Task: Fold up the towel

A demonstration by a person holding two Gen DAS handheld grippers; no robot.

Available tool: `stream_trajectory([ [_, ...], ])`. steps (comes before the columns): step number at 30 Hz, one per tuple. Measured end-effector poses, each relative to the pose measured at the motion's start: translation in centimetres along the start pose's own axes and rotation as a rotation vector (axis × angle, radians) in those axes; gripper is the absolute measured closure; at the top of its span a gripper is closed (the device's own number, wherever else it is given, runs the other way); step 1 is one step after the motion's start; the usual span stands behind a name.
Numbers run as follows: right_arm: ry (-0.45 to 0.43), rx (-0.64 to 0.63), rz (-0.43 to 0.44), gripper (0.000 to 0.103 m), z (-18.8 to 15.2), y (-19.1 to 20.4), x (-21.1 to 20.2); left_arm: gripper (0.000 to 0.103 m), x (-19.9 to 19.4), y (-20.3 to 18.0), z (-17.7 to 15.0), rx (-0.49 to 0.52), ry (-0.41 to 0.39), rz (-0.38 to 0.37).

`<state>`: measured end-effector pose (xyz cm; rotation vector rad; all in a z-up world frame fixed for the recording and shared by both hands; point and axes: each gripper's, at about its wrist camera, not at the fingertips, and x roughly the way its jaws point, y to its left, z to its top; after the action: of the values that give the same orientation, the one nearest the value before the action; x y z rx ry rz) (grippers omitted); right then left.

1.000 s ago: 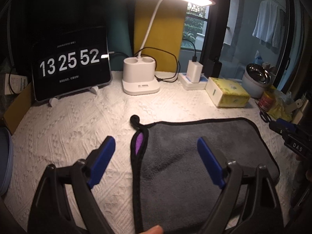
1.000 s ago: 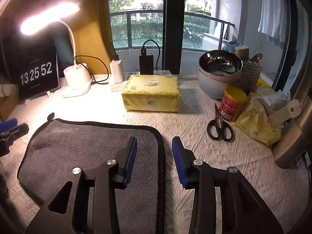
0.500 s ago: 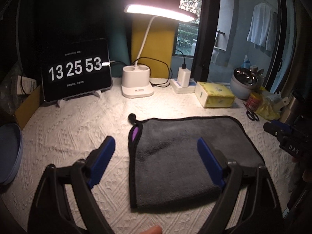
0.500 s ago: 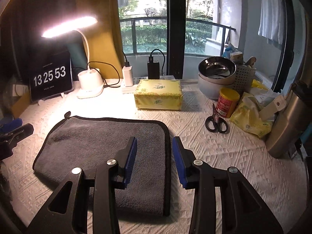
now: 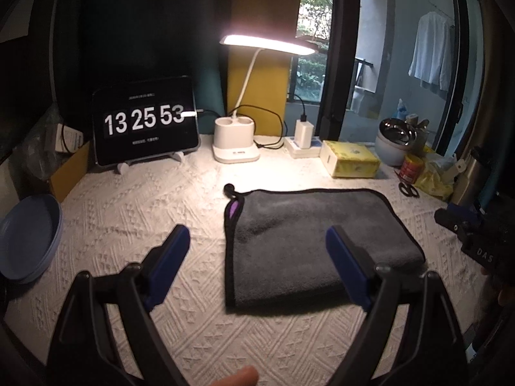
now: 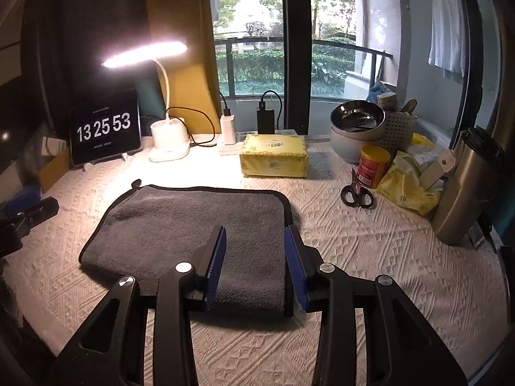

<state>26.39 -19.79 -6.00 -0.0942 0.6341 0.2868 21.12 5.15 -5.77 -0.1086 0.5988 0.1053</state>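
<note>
1. A grey microfibre towel (image 6: 190,225) with black edging lay doubled over near the middle of the table (image 6: 370,257), its folded edge toward the near edge and its bound edges lined up toward the far side.
2. The left gripper (image 5: 257,267) hung above the towel's left part, its blue-padded fingers spread wide and holding nothing.
3. The right gripper (image 6: 254,263) hovered over the towel's near right corner, fingers parted and empty.
4. One fold appeared complete; whether a second, crosswise fold was wanted could not be told from the task, so the work was judged at least halfway through.
5. A hanging loop and a purple tag showed at the towel's far left corner.
6. A lit desk lamp (image 5: 236,148), a tablet clock (image 5: 145,125) and a yellow tissue pack (image 6: 273,156) stood along the table's far edge.
</note>
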Motion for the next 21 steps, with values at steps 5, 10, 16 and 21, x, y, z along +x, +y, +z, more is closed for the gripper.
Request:
stream_trajectory([
  [5,-0.017,-0.026,0.015,0.063,-0.7,0.9,-1.6,0.015,-1.9,-0.4,-0.8,0.013,-0.029,0.014],
  [10,-0.031,-0.033,0.018,0.063,-1.5,1.5,-3.2,0.015,-3.8,-0.8,-1.5,0.021,-0.072,0.025],
  [16,-0.053,-0.039,0.021,0.063,-2.4,2.0,-5.2,0.015,-5.9,-1.1,-2.5,0.033,-0.099,0.009],
  [21,-0.074,-0.040,0.025,0.063,-3.1,2.5,-6.8,0.015,-7.7,-1.5,-3.3,0.047,-0.123,-0.009],
])
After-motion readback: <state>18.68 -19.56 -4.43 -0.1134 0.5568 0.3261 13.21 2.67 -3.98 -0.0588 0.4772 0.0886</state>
